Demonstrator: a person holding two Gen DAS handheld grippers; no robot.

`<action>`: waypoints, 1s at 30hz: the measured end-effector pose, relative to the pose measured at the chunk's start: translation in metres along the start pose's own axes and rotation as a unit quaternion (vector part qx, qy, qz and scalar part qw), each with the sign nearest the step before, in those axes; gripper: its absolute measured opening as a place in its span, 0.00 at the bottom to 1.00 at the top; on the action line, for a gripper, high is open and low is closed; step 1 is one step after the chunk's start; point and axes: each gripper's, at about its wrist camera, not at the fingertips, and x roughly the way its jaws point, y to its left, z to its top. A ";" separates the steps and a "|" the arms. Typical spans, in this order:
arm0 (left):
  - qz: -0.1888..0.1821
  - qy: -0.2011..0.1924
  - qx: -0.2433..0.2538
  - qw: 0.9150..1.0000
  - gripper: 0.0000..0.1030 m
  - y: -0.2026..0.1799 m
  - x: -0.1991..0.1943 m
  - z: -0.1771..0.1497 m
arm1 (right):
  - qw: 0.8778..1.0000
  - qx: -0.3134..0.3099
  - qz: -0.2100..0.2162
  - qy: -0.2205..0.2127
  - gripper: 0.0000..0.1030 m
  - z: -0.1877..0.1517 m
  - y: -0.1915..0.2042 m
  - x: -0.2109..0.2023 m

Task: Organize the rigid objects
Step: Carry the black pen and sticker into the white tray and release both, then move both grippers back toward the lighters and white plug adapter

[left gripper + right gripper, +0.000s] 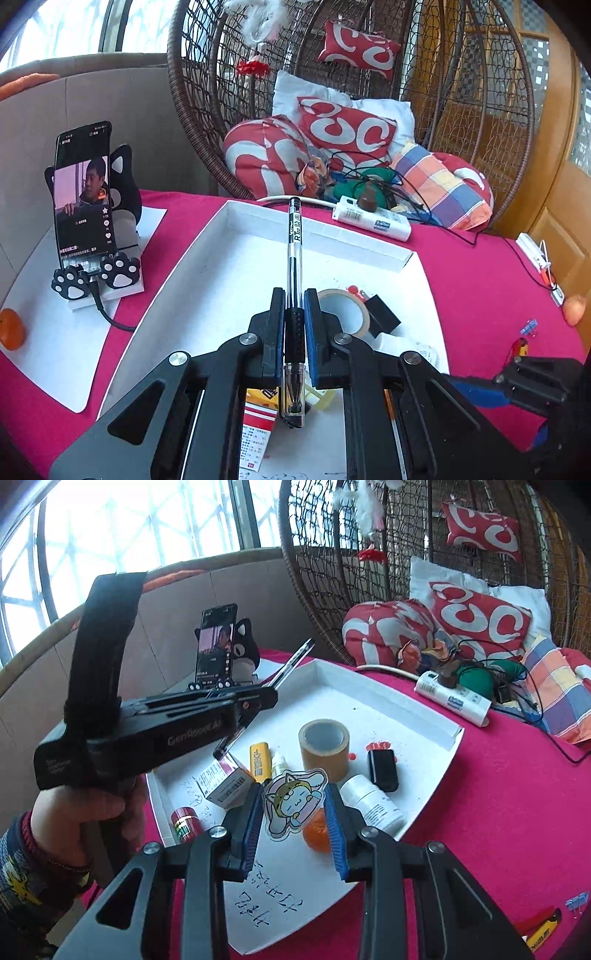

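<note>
Left gripper (294, 328): closed tight on pen (294, 258) at its black rubber grip section, held in the air above white tray (207, 280).
Pen pose: barrel runs forward along the fingers, capped tip toward camera; in right wrist view tilted up toward phone (217, 646).
Right gripper (294, 812): pads apart, cartoon cat sticker card (291, 801) between them; contact not clear, so gripped or just framed cannot be told.
Tray contents: tape roll (325, 747), yellow lighter (259, 762), small dropper bottle (279, 764), black box (383, 770), white pill bottle (373, 805), medicine carton (225, 779), red-capped tube (186, 821), orange round thing (317, 830) behind the card.
Off tray: power strip (454, 698) on red cloth (498, 794), well apart from tray.
Pen handling: judged light, stiff, smooth clear plastic barrel likely slippery; rubber grip zone best hold, already used. Long overhang ahead of pads, so may pivot if bumped.
Card handling: judged thin, flat, light, glossy; edge pinch needed, easy to slip or flex.
Step guess: pen being carried for placement in tray.
</note>
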 end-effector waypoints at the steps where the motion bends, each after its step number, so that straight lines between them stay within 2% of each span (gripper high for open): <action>1: 0.002 0.004 -0.002 1.000 0.09 0.001 0.004 -0.001 | 1.000 -0.004 -0.004 0.007 0.32 -0.002 0.003 0.008; 7: 0.018 0.011 -0.006 1.000 0.09 0.000 0.009 -0.005 | 0.999 -0.027 -0.041 0.021 0.32 -0.011 0.015 0.035; 8: 0.020 0.011 -0.006 1.000 0.13 0.000 0.009 -0.005 | 0.998 -0.032 -0.046 0.018 0.32 -0.012 0.017 0.034; 10: 0.025 0.008 -0.014 1.000 0.32 0.002 0.007 -0.005 | 0.997 -0.045 -0.063 0.006 0.44 -0.013 0.021 0.027; 11: 0.030 0.005 -0.019 0.999 0.67 0.003 0.005 -0.005 | 0.996 -0.051 -0.073 -0.003 0.62 -0.013 0.023 0.022; 12: 0.034 0.000 -0.025 0.999 0.93 0.004 0.003 -0.005 | 0.995 -0.053 -0.079 -0.013 0.79 -0.013 0.024 0.017; 13: 0.036 -0.010 -0.030 0.999 0.99 0.005 -0.001 -0.005 | 0.995 -0.054 -0.082 -0.024 0.83 -0.012 0.024 0.011; 16: 0.051 -0.028 -0.040 0.997 1.00 0.006 -0.015 -0.004 | 0.995 -0.052 -0.080 -0.042 0.89 -0.012 0.025 -0.003; 17: 0.053 -0.034 -0.044 0.997 1.00 0.006 -0.021 -0.005 | 0.994 -0.052 -0.082 -0.048 1.00 -0.014 0.025 -0.008; 23: 0.047 -0.073 -0.061 0.994 1.00 0.000 -0.058 -0.015 | 0.991 -0.035 -0.097 -0.082 1.00 -0.024 0.014 -0.043; 30: 0.025 -0.082 -0.045 0.995 1.00 -0.024 -0.074 -0.014 | 0.985 0.022 -0.129 -0.109 1.00 -0.031 -0.023 -0.078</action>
